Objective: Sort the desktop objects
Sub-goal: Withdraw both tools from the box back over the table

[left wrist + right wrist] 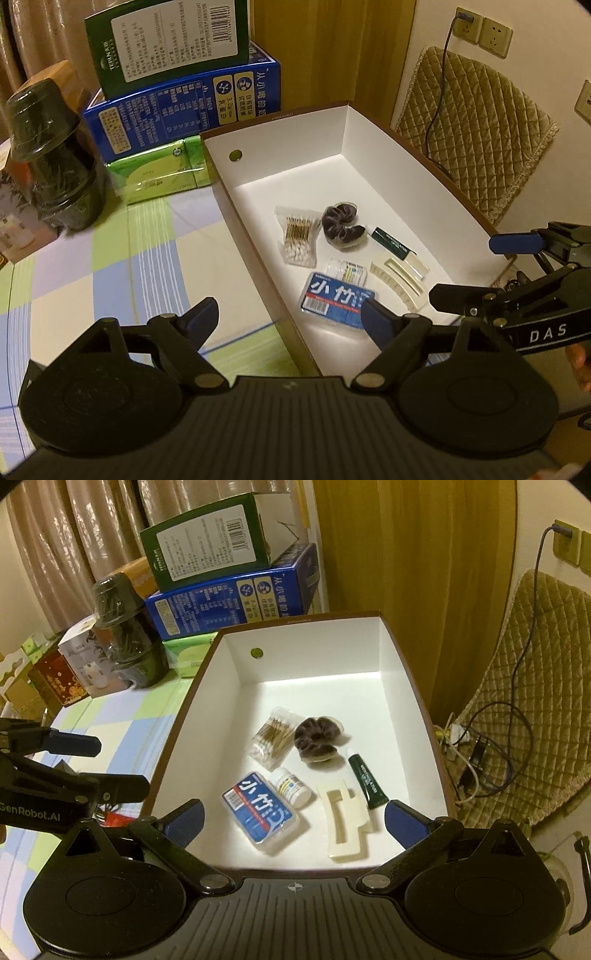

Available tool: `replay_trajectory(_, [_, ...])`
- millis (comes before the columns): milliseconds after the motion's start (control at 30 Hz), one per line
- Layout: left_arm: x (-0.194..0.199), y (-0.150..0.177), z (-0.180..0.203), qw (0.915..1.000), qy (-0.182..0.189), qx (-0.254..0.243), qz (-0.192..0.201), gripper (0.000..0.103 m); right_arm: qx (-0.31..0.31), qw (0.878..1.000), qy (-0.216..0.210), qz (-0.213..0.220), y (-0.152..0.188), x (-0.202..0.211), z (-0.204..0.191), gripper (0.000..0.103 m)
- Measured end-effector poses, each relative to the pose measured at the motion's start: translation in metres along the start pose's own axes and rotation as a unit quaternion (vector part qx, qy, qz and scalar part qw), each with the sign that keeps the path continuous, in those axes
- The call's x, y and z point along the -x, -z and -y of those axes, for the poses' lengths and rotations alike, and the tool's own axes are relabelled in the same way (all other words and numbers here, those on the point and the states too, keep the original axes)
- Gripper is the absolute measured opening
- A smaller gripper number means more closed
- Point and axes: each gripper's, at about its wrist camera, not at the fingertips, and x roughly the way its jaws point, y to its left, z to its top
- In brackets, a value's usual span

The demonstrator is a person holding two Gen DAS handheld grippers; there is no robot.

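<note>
An open box (pixel 295 147) (pixel 314 653), white inside and brown outside, stands on the checked tablecloth. On its floor lie a bag of cotton swabs (pixel 297 236) (pixel 271 740), a dark scrunchie (pixel 341 225) (pixel 317 738), a green tube (pixel 391 243) (pixel 367 781), a cream hair clip (pixel 400 278) (pixel 345 821), a blue flat case (pixel 334 299) (pixel 260 812) and a small white bottle (pixel 291 786). My left gripper (pixel 290 317) (pixel 103 766) hangs open over the box's near left wall, holding nothing. Above the box's near end, my right gripper (pixel 295 818) (pixel 480 269) is open and empty.
Behind the box, a green carton (pixel 170 40) sits on a blue carton (pixel 184 110) above green tissue packs (pixel 166 173). A dark wrapped jar (pixel 51 155) and small boxes (pixel 74 672) stand at the left. A quilted cushion (pixel 476 136), cables and wall sockets are at the right.
</note>
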Motion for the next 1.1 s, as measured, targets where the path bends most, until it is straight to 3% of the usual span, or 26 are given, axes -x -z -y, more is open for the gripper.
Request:
replay_trajectory(700, [0.048, 0.069, -0.018, 0.9995, -0.008, 0.026, -0.015, 0.083, -0.009, 1.0, 0.005, -0.009, 0.046, 0.03, -0.049, 0.101])
replay_trajectory(1100, [0.072, 0.112, -0.048, 0.9981, -0.02, 0.051, -0.028, 0.085, 0.012, 0.999, -0.022, -0.043, 0.073, 0.023, -0.096, 0.101])
